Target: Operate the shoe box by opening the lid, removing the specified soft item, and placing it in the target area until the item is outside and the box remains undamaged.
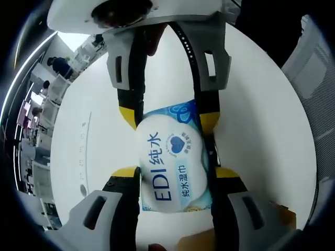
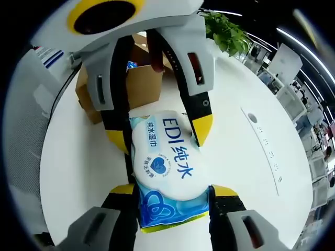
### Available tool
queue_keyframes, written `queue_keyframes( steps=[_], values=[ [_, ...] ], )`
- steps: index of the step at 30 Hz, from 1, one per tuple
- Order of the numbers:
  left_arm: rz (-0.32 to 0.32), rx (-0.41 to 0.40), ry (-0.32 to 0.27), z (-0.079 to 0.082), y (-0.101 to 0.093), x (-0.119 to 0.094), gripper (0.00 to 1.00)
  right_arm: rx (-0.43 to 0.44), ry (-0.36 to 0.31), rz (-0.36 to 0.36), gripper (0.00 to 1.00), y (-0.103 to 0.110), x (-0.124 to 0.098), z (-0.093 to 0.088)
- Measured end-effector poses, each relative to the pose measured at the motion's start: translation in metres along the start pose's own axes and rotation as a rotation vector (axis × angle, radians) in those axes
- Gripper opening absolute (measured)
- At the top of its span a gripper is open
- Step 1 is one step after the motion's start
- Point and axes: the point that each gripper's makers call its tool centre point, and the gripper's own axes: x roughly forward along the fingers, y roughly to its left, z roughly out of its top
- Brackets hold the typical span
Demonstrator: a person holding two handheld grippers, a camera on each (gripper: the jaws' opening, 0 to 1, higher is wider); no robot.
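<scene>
Both grippers squeeze the pack of wet wipes (image 1: pixel 175 167) from its two ends, above the middle of the white table (image 2: pixel 246 172); left gripper (image 1: pixel 175 175) and right gripper (image 2: pixel 172 191) share it; the brown box (image 2: pixel 133 83) waits behind, near the table's edge.

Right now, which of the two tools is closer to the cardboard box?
The left tool: the cardboard box sits just behind it in the right gripper view. The right tool grips the wipes pack's opposite end.

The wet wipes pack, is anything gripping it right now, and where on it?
Yes. Both grippers hold the wet wipes pack over the white table, one at each end: the left gripper on one short end, the right gripper on the opposite.
</scene>
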Motion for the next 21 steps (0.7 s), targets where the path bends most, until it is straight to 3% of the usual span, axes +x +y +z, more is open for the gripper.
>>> queue_keyframes(
  steps=[6,16,21],
  values=[
    [0.008,-0.023,-0.033,0.008,-0.001,-0.010,0.59,0.036,-0.005,-0.029,0.54,0.003,-0.015,0.005],
    [0.026,-0.039,-0.059,0.016,-0.014,-0.032,0.59,0.099,-0.032,-0.077,0.60,0.009,-0.034,0.014],
    [0.054,-0.078,-0.087,0.017,-0.020,-0.048,0.59,0.225,-0.099,-0.127,0.61,0.007,-0.044,0.022]
  ],
)
